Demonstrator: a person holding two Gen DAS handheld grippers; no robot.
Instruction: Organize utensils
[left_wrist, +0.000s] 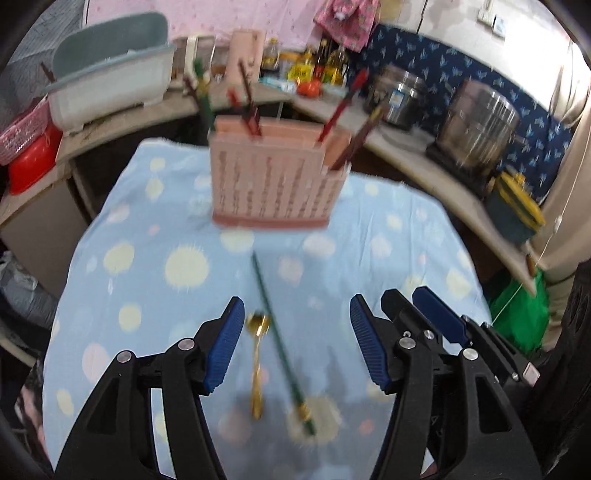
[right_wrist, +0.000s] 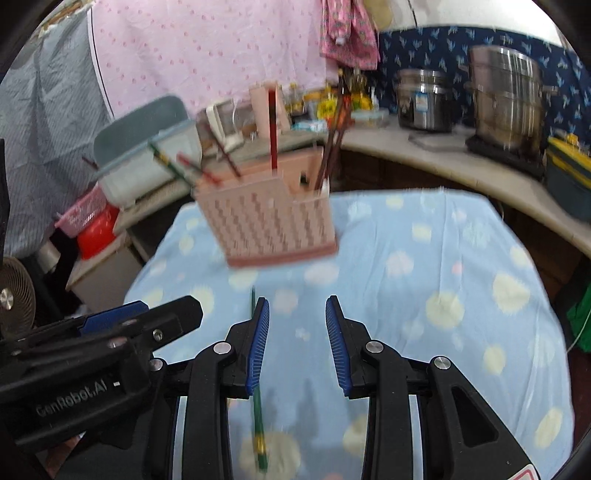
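Utensils loose on the cloth-covered surface, both tools empty

A gold spoon (left_wrist: 257, 363) and green chopstick (left_wrist: 282, 343) lie at 6 o'clock from the pink holder (left_wrist: 275, 177); the left tool (left_wrist: 297, 314) hovers over them, jaws apart, and the right tool (right_wrist: 297, 314), narrower but unclosed, grips nothing.

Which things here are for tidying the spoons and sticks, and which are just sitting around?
For the job:
- gold spoon on the tablecloth
- green chopstick beside it
- pink utensil holder, chopsticks already in it

Just sitting around:
- steel pots on the counter
- sauce bottles
- grey-blue tub
- red basin
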